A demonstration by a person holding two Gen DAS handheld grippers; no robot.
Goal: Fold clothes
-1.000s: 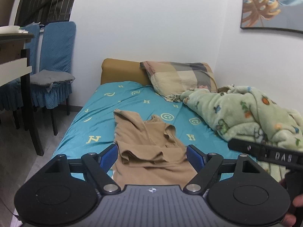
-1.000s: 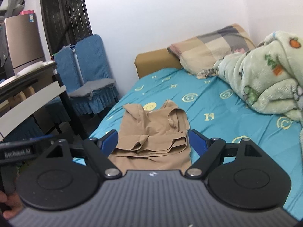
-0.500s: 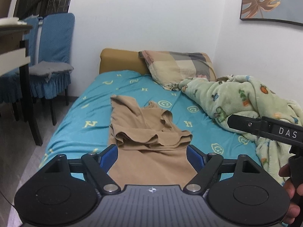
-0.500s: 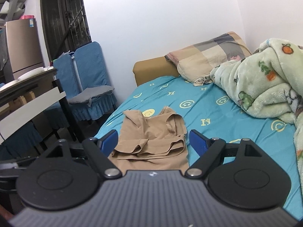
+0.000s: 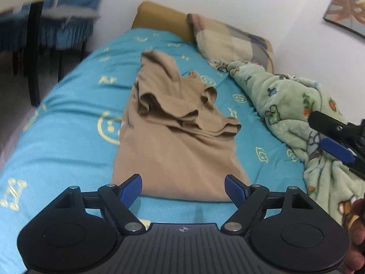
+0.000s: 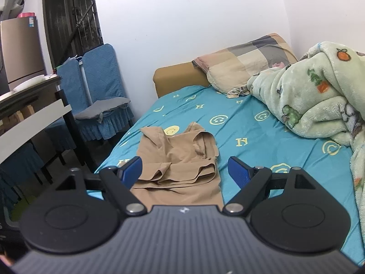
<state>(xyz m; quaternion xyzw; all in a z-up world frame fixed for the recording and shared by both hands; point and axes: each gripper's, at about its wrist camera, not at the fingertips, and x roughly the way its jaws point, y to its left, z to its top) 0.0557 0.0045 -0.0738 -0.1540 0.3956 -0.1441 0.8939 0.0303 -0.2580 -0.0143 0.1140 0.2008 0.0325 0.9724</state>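
A tan sleeveless top [image 5: 180,141] lies on the teal bed sheet [image 5: 68,137], its upper part bunched and folded over, its lower part flat. It also shows in the right wrist view [image 6: 178,159]. My left gripper [image 5: 183,188] is open and empty, hovering just above the garment's near hem. My right gripper [image 6: 184,171] is open and empty, above the near part of the top. The right gripper's blue fingers [image 5: 335,148] show at the right edge of the left wrist view.
A green fleece blanket [image 6: 319,96] is heaped on the bed's right side. A checked pillow [image 6: 246,57] leans on the tan headboard [image 6: 178,77]. Blue-covered chairs [image 6: 100,91] and a dark table [image 6: 34,96] stand left of the bed.
My left gripper has tilted down and moved closer over the top's near hem. My right gripper has drawn back and risen slightly. The garment has not moved.
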